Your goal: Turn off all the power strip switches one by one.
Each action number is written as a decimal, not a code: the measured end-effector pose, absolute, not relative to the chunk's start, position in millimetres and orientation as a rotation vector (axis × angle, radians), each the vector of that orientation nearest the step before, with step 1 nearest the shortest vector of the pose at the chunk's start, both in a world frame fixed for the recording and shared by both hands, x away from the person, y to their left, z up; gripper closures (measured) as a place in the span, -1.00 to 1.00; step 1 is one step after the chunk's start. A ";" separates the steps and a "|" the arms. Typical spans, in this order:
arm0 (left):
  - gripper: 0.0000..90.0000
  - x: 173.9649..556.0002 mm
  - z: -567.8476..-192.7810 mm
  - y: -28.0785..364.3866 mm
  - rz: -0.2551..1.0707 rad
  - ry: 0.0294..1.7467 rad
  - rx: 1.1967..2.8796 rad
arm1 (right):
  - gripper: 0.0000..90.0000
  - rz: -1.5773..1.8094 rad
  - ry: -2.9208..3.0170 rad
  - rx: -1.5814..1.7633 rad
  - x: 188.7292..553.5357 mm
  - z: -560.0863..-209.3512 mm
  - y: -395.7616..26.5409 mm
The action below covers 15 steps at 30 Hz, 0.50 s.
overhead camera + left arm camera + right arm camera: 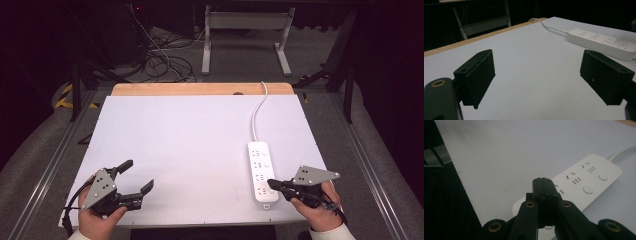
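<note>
A white power strip (262, 172) lies lengthwise on the right part of the white table top, its white cable (257, 110) running to the far edge. The strip (584, 182) has several sockets, each with a round button. My right gripper (271, 184) is shut with nothing between its jaws, tips over the strip's near end (542, 181). My left gripper (137, 176) rests at the near left corner, jaws wide apart and empty (537, 75). The strip (602, 43) appears beyond it to the right.
The white sheet (190, 145) covers a wooden table whose bare far edge (200, 89) shows. Beyond the table stand a white metal frame (245, 35) and tangled cables on the floor (160, 60). Metal rails (50, 165) flank the table.
</note>
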<state>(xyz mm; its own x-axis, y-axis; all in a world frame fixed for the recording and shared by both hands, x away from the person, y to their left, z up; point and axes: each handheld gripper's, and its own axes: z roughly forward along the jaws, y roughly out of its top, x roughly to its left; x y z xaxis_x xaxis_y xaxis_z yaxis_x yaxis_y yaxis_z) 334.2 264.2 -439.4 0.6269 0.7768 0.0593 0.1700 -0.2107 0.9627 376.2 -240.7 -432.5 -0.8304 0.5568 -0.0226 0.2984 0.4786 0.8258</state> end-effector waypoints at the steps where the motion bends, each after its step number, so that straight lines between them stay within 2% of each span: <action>1: -0.71 334.1 -439.6 264.0 0.670 0.776 1.726 | 1.00 1.274 2.450 0.734 375.8 -434.3 -241.6; 15: -0.71 333.7 -439.6 264.0 0.671 0.779 1.727 | 1.00 1.166 2.533 0.790 378.6 -454.2 -245.8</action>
<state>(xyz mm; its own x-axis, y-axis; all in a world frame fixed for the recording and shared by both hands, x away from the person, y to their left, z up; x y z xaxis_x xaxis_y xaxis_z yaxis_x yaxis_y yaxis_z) 333.7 264.0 -439.6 0.6273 0.7766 0.0583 0.1722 -0.2113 0.9621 378.6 -245.8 -454.2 -0.8243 0.5661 0.0057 0.3724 0.5346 0.7587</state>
